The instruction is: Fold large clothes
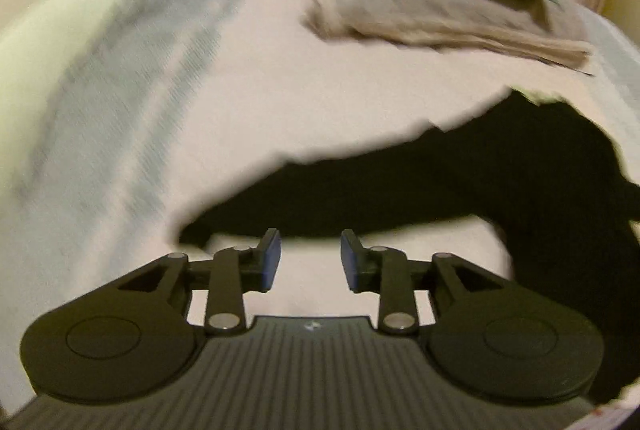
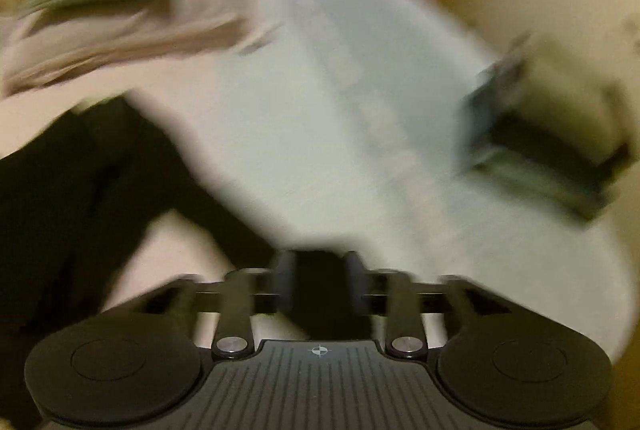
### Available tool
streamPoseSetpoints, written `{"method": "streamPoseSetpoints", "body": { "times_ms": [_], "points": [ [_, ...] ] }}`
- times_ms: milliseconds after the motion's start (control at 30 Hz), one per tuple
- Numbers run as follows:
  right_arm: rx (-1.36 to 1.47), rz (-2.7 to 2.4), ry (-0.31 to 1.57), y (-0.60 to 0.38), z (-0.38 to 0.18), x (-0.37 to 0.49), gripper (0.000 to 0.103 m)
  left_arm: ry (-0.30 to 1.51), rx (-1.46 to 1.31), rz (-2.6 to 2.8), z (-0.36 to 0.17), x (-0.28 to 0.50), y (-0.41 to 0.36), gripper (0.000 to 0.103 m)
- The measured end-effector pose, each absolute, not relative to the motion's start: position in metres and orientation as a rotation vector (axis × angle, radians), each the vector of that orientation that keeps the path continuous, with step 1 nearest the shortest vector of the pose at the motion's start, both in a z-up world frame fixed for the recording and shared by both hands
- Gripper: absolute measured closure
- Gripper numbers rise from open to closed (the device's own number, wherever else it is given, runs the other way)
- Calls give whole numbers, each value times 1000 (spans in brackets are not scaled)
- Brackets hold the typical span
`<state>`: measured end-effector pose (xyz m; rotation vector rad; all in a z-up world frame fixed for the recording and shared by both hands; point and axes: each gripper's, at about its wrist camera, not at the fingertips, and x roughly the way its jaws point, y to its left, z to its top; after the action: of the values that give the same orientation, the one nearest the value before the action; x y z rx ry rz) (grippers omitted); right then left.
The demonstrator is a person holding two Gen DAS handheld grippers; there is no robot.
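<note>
We see the long black fabric garment (image 1: pixel 460 182) sprawled on the pale bedspread (image 1: pixel 280 90), running from our empty, spread-fingered left gripper (image 1: pixel 310 262) toward two o'clock, while our right gripper (image 2: pixel 320 282) pinches its other end, dark cloth between the jaws.

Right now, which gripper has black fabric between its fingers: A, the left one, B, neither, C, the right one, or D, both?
C: in the right wrist view the right gripper has part of the black garment between its fingers, while in the left wrist view the left gripper is open and holds nothing, with bare bed cover between its fingers.
</note>
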<state>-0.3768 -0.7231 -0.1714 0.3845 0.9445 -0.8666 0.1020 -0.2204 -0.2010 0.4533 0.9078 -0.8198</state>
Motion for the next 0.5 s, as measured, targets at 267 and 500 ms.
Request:
{"method": "streamPoseSetpoints", "body": {
  "times_ms": [267, 500],
  "points": [
    [793, -473, 955, -594, -264, -350, 47, 1294, 369, -1108, -287, -35, -234, 52],
    [873, -436, 921, -583, -302, -332, 48, 1394, 512, -1100, -338, -85, -245, 73]
  ]
}}
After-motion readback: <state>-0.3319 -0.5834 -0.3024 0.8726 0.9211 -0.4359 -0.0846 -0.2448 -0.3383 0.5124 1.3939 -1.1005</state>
